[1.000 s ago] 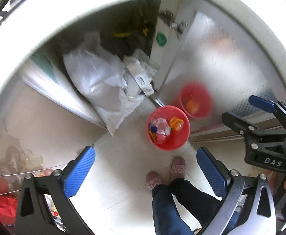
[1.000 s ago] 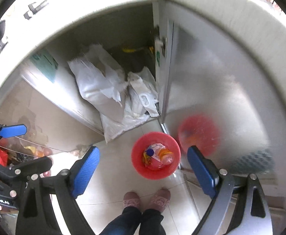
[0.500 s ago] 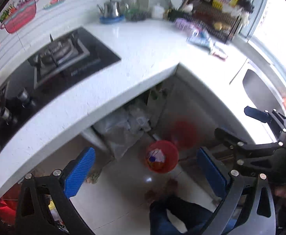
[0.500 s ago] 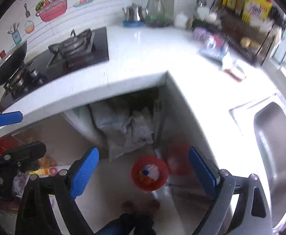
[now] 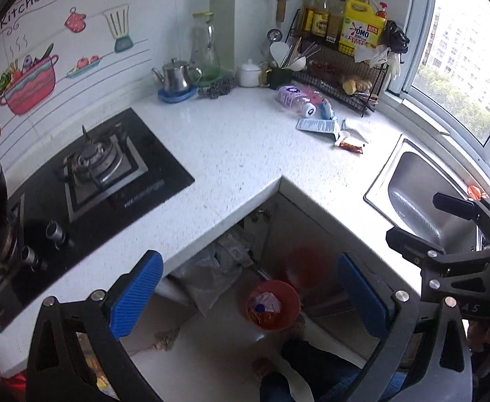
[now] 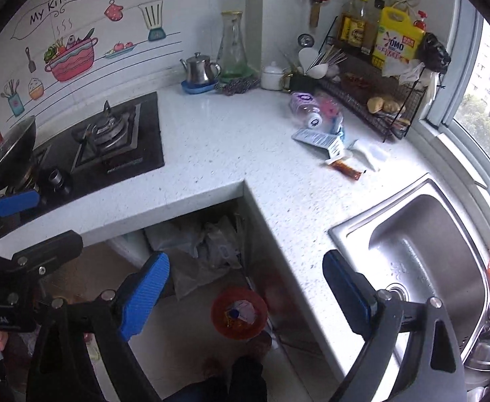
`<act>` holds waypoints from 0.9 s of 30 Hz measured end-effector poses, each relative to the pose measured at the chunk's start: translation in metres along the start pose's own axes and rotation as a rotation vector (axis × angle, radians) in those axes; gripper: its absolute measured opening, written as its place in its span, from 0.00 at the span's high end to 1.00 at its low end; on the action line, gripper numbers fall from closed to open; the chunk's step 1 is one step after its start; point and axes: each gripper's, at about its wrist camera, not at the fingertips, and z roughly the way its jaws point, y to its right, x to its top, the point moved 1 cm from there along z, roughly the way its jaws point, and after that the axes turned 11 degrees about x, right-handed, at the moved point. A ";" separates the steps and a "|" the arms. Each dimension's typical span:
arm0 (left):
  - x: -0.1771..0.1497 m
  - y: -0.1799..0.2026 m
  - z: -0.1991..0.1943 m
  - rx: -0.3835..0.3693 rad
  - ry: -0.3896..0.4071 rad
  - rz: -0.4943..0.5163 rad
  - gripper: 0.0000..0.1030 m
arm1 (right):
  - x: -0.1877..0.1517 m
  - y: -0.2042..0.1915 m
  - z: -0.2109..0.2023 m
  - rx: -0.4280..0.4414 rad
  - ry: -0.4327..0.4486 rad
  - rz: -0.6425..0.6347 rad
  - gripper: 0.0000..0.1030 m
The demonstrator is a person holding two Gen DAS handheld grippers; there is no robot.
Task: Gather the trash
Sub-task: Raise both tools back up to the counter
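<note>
Both grippers raised above the white speckled counter (image 6: 231,154), fingers spread and empty, litter waiting near the sink.

Nearest, the left gripper (image 5: 250,296) and the right gripper (image 6: 245,293) are seen with blue-padded fingers wide apart, nothing between them; below them on the floor the round red plastic bin (image 6: 239,313) already holds wrappers. Farther off, on the counter between the steel sink (image 6: 422,254) and the black wire rack (image 6: 372,100), lie a brown snack wrapper (image 6: 345,169), a flat blue-and-white carton (image 6: 318,140), a clear plastic scrap (image 6: 370,154) and a toppled lilac plastic bottle (image 6: 303,110). All are judged light; the wrapper is thin, crinkly and slippery, best pinched across its middle; the bottle across its body. Against a second ago, both views have lifted from floor and bin to counter height.
</note>
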 end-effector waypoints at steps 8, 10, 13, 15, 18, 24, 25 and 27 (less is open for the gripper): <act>0.046 0.032 0.019 -0.025 0.035 0.062 0.00 | 0.029 0.033 0.002 -0.011 0.022 0.035 0.10; 0.059 0.042 0.027 -0.027 0.036 0.076 0.00 | 0.038 0.044 0.005 -0.012 0.029 0.050 0.10; 0.081 0.058 0.042 -0.044 0.033 0.089 0.00 | 0.050 0.062 0.011 -0.016 0.024 0.072 0.10; 0.098 0.071 0.053 -0.050 0.026 0.107 0.00 | 0.059 0.075 0.016 -0.019 0.020 0.085 0.10; 0.120 0.088 0.069 -0.055 0.023 0.126 0.00 | 0.072 0.095 0.027 -0.029 0.016 0.098 0.10; 0.163 0.119 0.111 -0.052 -0.010 0.153 0.00 | 0.095 0.138 0.047 -0.023 -0.010 0.131 0.10; 0.170 0.125 0.120 -0.051 -0.018 0.161 0.00 | 0.097 0.145 0.051 -0.021 -0.015 0.135 0.10; 0.180 0.134 0.136 -0.045 -0.034 0.174 0.00 | 0.103 0.160 0.063 -0.012 -0.035 0.152 0.10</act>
